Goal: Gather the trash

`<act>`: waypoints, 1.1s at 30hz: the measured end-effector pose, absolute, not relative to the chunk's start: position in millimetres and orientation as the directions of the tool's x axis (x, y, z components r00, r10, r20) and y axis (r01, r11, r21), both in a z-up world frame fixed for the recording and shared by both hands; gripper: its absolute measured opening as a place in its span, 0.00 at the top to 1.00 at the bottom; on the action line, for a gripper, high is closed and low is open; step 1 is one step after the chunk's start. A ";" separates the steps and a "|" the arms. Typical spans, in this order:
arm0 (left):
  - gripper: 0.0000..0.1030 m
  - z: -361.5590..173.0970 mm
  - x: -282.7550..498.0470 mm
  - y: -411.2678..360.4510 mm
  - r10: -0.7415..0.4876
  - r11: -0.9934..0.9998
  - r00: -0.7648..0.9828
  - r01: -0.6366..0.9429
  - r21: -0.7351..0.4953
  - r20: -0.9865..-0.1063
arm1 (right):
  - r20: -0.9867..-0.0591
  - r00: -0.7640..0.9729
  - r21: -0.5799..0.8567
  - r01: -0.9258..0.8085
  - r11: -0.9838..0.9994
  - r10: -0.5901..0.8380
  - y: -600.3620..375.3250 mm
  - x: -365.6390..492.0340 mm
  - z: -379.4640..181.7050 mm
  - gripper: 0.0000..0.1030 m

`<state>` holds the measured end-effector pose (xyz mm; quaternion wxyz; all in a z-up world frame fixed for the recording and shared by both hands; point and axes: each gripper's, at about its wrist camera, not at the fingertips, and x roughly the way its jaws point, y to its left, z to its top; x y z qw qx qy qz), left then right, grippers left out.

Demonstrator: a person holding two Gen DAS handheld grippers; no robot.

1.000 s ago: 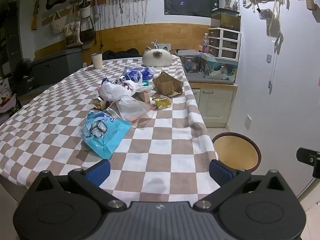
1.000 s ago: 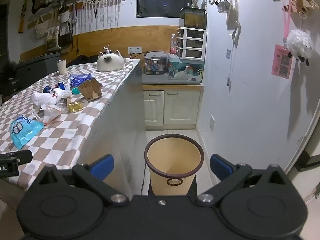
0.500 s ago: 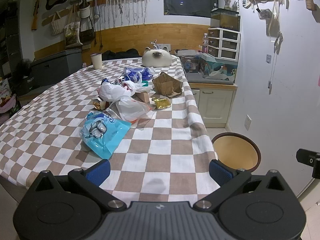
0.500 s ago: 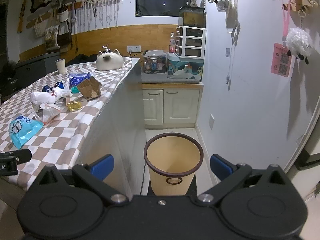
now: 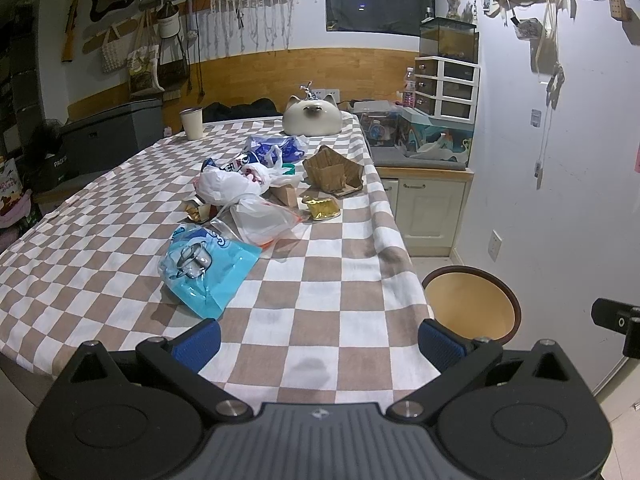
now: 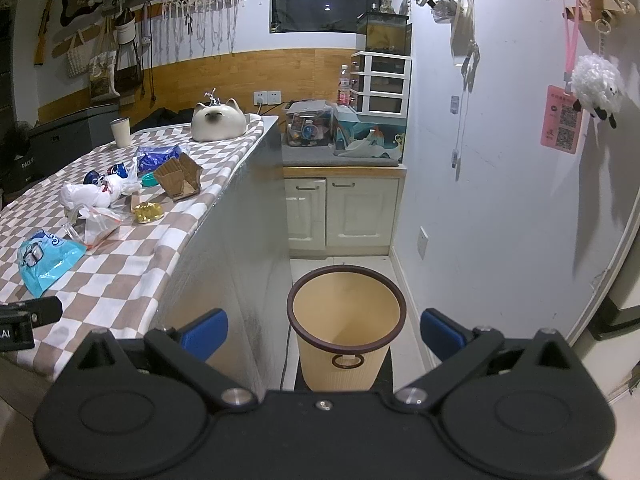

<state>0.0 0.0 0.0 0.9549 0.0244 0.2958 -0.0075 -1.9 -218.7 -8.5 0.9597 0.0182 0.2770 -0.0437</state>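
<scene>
We hold the left gripper [image 5: 318, 342] over the near edge of the table [image 5: 328, 280], fingers spread wide, nothing between the blue pads [image 5: 198, 342]. The right gripper [image 6: 322, 330] is also spread wide and empty, held above the floor beside the table end, looking down at the trash bin [image 6: 347, 326].

The bin is a pale yellow bucket with a dark rim, standing on the floor just off the table's right corner, in front of the cream cabinets [image 6: 344, 212]. We see nothing inside it in the right wrist view. In the left wrist view only part of it shows [image 5: 472, 304], past the hanging tablecloth edge.

Trash sits in a loose cluster on the checkered cloth, well apart from both grippers:
- light blue plastic bag [image 5: 208, 266], closest to us, lying flat
- clear plastic bag [image 5: 266, 220] just behind it, touching or overlapping its far corner
- white crumpled bag [image 5: 226, 186] behind the clear one
- small gold wrapper [image 5: 322, 207] to the right of the clear bag
- torn brown cardboard box [image 5: 332, 172], opened up, near the right table edge
- dark blue bag [image 5: 276, 148] further back

A cat-shaped ceramic piece [image 5: 312, 120] sits at the far end, and a cup [image 5: 193, 124] at far left. In the right wrist view the tip of the left gripper shows at the left edge, over the table corner.
</scene>
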 end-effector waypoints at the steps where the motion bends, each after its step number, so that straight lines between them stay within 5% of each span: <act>1: 0.00 0.0 0.0 0.0 0.000 0.999 0.825 0.029 0.042 -0.565 | -0.533 0.843 0.011 0.094 0.996 -0.074 -218.8 -1.9 -8.6 0.00; 33: 0.00 -0.1 -0.1 -0.1 0.001 0.999 0.826 0.028 0.043 -0.563 | -0.536 0.841 0.010 0.098 0.995 -0.077 -220.0 -3.8 -9.2 0.00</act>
